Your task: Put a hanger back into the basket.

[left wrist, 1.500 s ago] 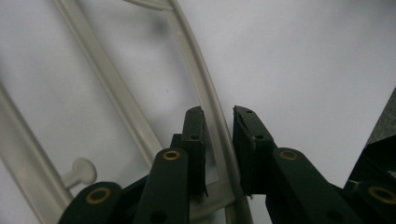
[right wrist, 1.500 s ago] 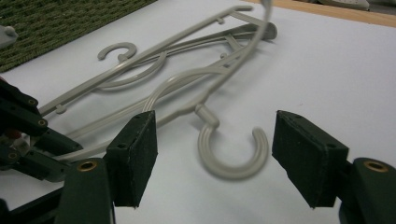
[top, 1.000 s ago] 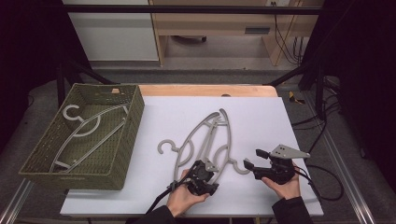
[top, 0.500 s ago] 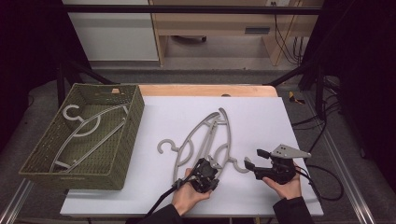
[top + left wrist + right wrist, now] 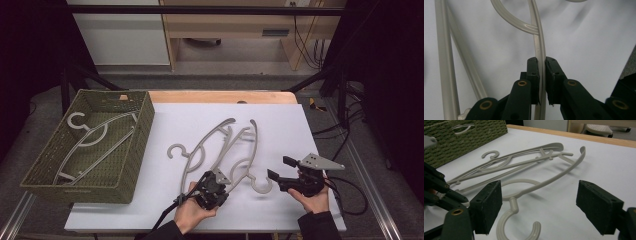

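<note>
Two pale grey plastic hangers lie overlapped on the white table: a far hanger (image 5: 207, 142) and a near hanger (image 5: 248, 150) whose hook (image 5: 260, 186) points toward me. My left gripper (image 5: 214, 186) is shut on a thin bar (image 5: 540, 53) of the near hanger; its jaws have just been closing, with that bar between the pads. My right gripper (image 5: 281, 168) stands open just right of the hook (image 5: 517, 218). Its jaws have just been opening, and the pads (image 5: 488, 205) touch nothing.
A green woven basket (image 5: 142, 137) stands at the table's left side with a third grey hanger (image 5: 95, 135) inside it. The basket's corner (image 5: 461, 142) also appears in the right gripper view. A wooden strip (image 5: 225, 96) runs along the table's far edge.
The left gripper's jaws have closed onto the hanger bar and the hand has risen slightly. The right gripper's jaws stand wider apart; that hand has stayed in place.
</note>
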Tool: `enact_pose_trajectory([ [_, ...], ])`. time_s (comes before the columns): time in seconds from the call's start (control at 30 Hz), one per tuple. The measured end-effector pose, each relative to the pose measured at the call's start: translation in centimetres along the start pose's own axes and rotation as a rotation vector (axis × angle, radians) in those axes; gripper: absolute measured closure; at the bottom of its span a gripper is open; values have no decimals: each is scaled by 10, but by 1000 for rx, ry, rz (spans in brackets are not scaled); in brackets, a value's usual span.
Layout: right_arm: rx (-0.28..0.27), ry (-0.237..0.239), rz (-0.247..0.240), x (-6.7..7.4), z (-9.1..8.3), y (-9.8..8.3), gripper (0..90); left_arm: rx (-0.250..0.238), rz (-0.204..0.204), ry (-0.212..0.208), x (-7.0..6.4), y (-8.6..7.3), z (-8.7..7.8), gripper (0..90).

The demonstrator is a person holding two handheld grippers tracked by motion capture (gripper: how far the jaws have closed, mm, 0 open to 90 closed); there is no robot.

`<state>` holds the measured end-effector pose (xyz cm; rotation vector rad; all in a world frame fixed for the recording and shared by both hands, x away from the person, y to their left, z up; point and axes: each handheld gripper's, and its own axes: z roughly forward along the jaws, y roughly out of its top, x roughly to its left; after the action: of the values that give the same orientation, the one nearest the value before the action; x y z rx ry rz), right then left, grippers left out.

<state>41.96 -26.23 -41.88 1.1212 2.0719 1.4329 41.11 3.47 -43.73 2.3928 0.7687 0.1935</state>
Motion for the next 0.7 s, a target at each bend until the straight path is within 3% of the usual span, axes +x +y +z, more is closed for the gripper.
enact_pose_trajectory([
  [0.17, -19, -17, 14, -1, -1, 0, 123, -22, 24, -11, 1, -3, -16, 821],
  [0.43, -45, -58, 34, -4, -6, 1, 68, -58, 12, -46, 9, -6, -39, 821],
  [0.7, -33, -72, 42, -10, -7, -2, 68, -94, 66, -71, 18, -10, -74, 821],
])
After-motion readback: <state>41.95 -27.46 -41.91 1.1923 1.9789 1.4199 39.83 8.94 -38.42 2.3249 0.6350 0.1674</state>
